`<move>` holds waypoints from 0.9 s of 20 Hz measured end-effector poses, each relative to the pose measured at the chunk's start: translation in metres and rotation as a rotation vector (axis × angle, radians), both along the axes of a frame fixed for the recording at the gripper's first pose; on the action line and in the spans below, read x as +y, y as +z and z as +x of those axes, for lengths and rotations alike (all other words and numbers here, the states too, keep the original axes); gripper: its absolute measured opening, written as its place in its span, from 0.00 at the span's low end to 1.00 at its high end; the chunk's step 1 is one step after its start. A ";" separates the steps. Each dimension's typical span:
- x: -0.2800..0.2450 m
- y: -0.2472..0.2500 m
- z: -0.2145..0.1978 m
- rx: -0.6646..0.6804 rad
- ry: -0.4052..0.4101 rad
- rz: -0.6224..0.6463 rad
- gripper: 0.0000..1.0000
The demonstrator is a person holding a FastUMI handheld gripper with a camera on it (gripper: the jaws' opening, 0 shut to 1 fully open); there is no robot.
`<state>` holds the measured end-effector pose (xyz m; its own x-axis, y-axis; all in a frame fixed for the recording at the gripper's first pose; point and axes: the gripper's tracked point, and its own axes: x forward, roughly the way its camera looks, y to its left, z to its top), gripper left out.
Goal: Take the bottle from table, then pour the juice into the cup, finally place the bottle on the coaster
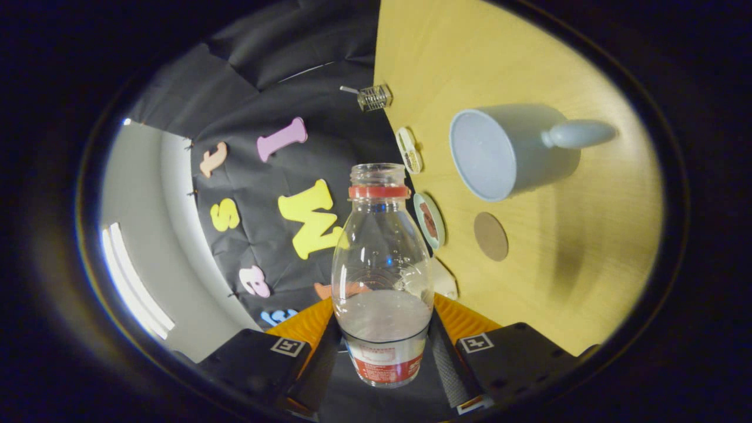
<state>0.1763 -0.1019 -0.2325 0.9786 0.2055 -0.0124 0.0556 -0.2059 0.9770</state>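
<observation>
My gripper (383, 346) is shut on a clear plastic bottle (382, 264) with a red neck ring and a red label, both fingers pressing its lower body. The bottle has no cap and holds a little pale liquid near its base. The whole view is rolled sideways, so the wooden table (558, 282) stands like a wall to the right of the bottle. A pale grey cup (505, 153) with a long handle stands on that table, beyond and right of the bottle's mouth, its inside looking empty. A round brown coaster (490, 236) lies on the table nearer the fingers than the cup.
Along the table's edge by the booth wall sit a small wire rack (374, 97), a white dish (409, 150) and a teal-rimmed dish (429, 221). A pale wall with a lit strip (135, 276) lies to the left.
</observation>
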 end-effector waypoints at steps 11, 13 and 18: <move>-0.039 0.014 -0.026 -0.067 -0.067 -0.602 0.80; -0.043 0.016 -0.028 -0.063 -0.083 -0.696 0.80; -0.056 0.033 -0.040 -0.085 -0.163 -0.964 0.80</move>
<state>0.1363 -0.1584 -0.1993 0.9995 0.0064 -0.0317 0.0187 0.6832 0.7300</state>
